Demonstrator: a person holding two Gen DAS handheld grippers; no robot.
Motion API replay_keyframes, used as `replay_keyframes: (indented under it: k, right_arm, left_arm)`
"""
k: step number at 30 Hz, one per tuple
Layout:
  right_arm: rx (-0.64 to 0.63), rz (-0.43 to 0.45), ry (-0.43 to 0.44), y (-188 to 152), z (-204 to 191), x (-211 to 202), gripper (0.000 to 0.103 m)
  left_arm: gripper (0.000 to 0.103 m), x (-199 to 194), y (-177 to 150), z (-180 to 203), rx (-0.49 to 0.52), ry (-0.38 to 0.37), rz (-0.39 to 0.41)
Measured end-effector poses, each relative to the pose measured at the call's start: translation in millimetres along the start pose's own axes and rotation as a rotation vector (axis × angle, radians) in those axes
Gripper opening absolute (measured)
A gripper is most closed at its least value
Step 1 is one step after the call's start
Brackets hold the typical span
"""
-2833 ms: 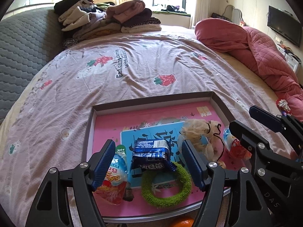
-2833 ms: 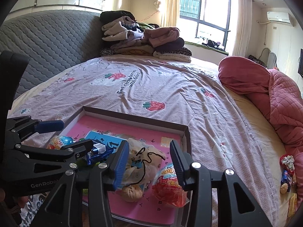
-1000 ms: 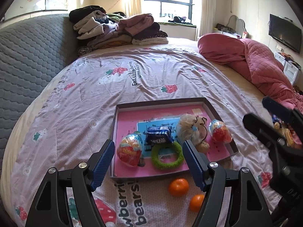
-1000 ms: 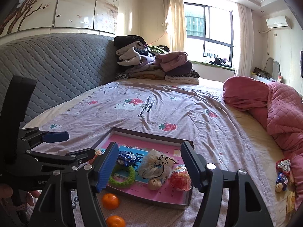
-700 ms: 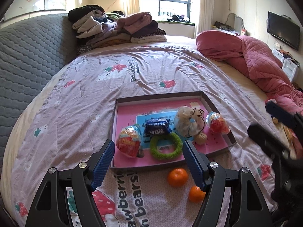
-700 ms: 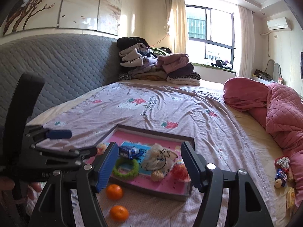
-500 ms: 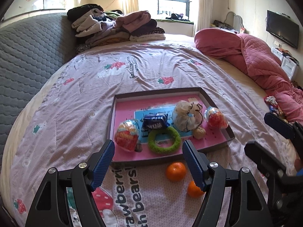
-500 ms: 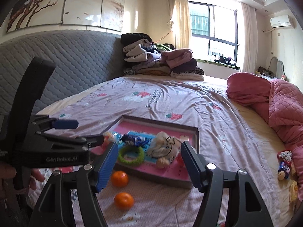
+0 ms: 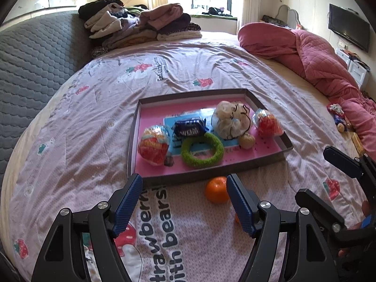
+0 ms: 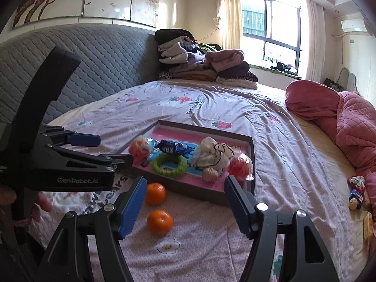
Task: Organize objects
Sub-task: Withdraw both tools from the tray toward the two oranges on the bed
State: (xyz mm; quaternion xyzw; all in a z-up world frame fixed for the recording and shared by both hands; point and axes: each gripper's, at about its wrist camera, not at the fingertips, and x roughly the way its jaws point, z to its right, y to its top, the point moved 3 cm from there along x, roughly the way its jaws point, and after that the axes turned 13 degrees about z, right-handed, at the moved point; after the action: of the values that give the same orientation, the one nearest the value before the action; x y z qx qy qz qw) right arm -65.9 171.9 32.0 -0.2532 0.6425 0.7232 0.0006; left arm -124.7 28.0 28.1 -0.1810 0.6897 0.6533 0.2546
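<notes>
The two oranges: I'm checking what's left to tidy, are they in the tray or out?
Out. Both oranges lie on the bedsheet in front of the tray, outside its near wall.

We are looking from the left wrist camera down along the left gripper [image 9: 184, 202] toward the tray [image 9: 204, 180] on the bed [image 9: 94, 122], from near its front edge. The right wrist camera is sitting further right and lower, looking past the right gripper [image 10: 184, 205] across the same tray [image 10: 251, 150]. Both views are sharing the tray, the orange [image 9: 216, 189] [image 10: 155, 193], and the headboard [image 9: 28, 56] [image 10: 105, 54].
</notes>
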Motion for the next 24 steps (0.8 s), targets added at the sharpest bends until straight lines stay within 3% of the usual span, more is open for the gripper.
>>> replay_keyframes:
  k: [24]
  right_arm:
    - [0.001, -0.099, 0.038, -42, -23, 2, 0.068]
  left_arm:
    - [0.075, 9, -34, 5, 0.028, -0.02, -0.066]
